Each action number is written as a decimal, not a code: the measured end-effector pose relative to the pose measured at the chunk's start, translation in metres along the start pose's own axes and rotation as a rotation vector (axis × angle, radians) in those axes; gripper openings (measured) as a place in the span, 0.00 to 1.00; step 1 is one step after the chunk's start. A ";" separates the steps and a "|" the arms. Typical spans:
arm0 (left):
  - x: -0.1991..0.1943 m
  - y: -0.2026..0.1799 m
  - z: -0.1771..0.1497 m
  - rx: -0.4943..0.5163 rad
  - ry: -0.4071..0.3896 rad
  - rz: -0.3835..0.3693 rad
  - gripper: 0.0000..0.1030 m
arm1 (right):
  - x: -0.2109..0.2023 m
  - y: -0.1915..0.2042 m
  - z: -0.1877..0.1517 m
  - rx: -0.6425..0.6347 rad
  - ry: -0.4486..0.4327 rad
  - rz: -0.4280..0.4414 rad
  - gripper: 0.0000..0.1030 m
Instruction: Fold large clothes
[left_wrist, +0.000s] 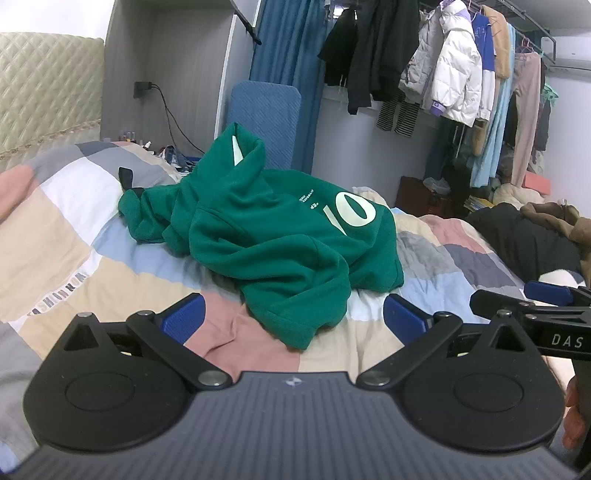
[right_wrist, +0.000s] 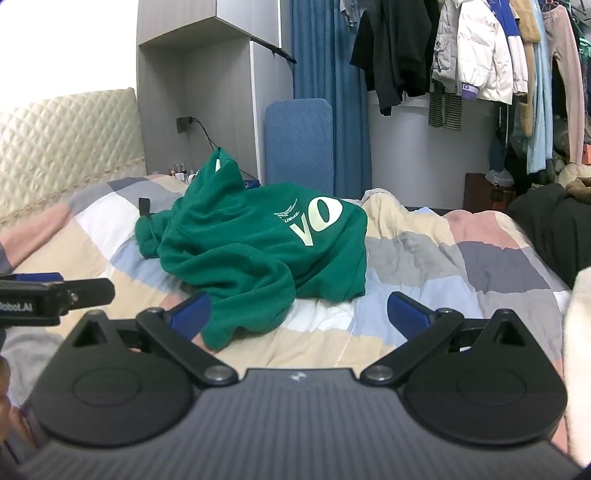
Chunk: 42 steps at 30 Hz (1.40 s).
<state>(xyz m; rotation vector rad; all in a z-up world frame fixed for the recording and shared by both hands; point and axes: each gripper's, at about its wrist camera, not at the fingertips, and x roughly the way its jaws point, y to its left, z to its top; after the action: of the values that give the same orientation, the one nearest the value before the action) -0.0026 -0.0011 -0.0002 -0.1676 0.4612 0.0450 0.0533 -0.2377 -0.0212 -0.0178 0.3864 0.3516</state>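
A green hoodie (left_wrist: 273, 236) lies in a crumpled heap in the middle of the bed (left_wrist: 66, 229), on a quilt of pink, beige, grey and pale blue patches. Its hood stands up at the far left of the heap, and one loose part, a sleeve or the hem, falls toward the near side.

The left hand-held gripper (left_wrist: 293, 317) has its jaws wide apart and holds nothing; the near flap of the hoodie lies on the quilt between its blue fingers (left_wrist: 184, 319). The right hand-held gripper (right_wrist: 297, 314) is also spread wide and empty. Its left finger is just beside the near edge of the cloth, but whether it touches cannot be told.

The step in hand seems to be the first one: to spread the hoodie flat before any fold. To do it well, each gripper should probably take a single layer at a clear edge, such as the hem corners or the shoulders, and not a thick bunch. Then the two should pull apart and lay the cloth smooth on the quilt. The fabric looks thick and soft, so a shallow pinch may slip.

On the hoodie there are big pale letters, which read like "VO" or "10", with small lines of print beside them that are too small to read. The quilt carries the word "FASHION" at its left. The right gripper shows "DAS" in the left view, and the left gripper shows "Robot.AI" in the right view.
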 end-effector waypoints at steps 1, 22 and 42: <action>0.000 0.000 0.000 0.000 0.000 0.001 1.00 | 0.000 0.000 0.000 0.001 -0.001 0.001 1.00; 0.002 -0.001 -0.002 0.004 0.001 0.000 1.00 | 0.002 0.000 -0.002 0.009 0.011 0.005 1.00; -0.001 -0.001 -0.003 0.010 0.001 0.003 1.00 | 0.004 -0.003 -0.003 0.017 0.022 -0.004 1.00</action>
<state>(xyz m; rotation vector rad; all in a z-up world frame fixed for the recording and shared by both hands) -0.0041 -0.0030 -0.0020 -0.1572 0.4628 0.0454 0.0566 -0.2397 -0.0257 -0.0061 0.4110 0.3446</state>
